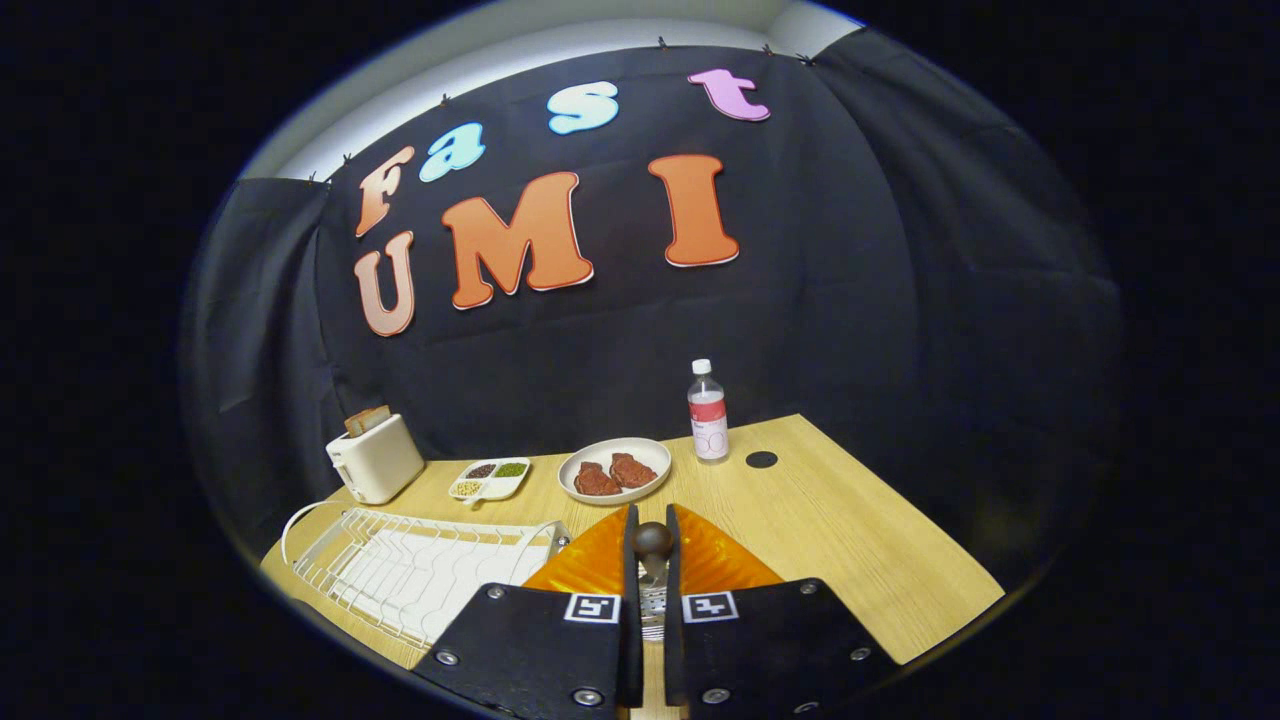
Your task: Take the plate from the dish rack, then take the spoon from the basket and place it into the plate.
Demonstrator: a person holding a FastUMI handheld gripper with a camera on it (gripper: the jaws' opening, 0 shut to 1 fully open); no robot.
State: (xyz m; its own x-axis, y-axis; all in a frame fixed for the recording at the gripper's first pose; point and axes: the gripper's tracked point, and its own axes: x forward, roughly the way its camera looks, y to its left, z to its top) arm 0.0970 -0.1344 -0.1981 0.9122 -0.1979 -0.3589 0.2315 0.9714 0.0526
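Both fingers of the gripper (652,560) pinch the spoon (653,545) — orange plate (720,562) half hidden.

From my seat the light looks soft and even, coming from above; a bright white strip of ceiling shows over the black cloth wall; the cloth soaks up light and stays very dark; the worktop (800,520) is well lit and warm yellow, with only faint, short shadows under the bottle (708,412) and the white plate (615,470); the orange plate (720,560) glows and shines a little; the lens bends things a lot, so the worktop edges curve and the wall bulges; the far things look sharp; the gripper (652,560) up close is a bit soft; its jaws sit nearly closed around a dark round knob (652,538).
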